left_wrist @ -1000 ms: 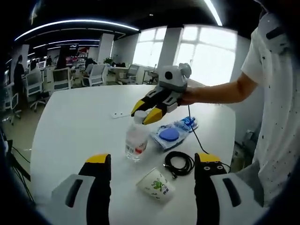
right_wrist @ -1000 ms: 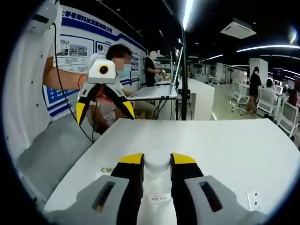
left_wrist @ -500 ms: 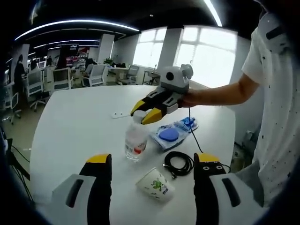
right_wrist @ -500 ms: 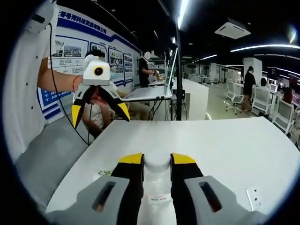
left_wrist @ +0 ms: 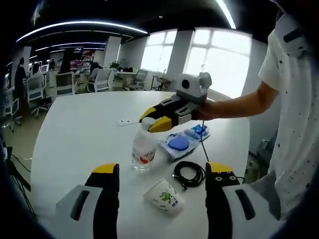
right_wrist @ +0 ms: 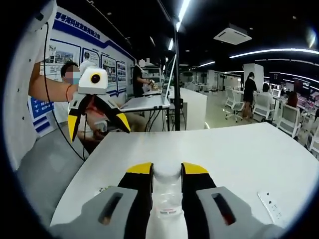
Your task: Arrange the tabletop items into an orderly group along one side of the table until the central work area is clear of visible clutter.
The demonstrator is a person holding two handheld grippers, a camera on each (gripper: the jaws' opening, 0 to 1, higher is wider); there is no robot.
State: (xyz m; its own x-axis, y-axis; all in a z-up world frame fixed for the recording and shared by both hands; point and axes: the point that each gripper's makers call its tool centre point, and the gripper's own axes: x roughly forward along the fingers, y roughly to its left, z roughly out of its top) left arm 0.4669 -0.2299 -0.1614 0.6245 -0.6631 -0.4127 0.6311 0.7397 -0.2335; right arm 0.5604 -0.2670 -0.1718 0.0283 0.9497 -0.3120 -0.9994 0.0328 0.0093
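The right gripper (left_wrist: 155, 118) pinches the cap of the clear bottle (left_wrist: 143, 152), jaws pressed to both sides of its neck (right_wrist: 167, 175); since a second ago it has tipped flatter and the bottle has shifted slightly left, so I judge a carry has begun. The left gripper (left_wrist: 162, 174) hovers, jaws spread and empty. The bottle stands mid-table, left of the blue packet (left_wrist: 180, 143), with the black cable (left_wrist: 190, 174) and the paper cup (left_wrist: 163, 196) nearer; a white strip (left_wrist: 126, 121) lies farther off. The table (left_wrist: 75, 129) is bare to the left and far side; its right edge lies just beyond the packet.
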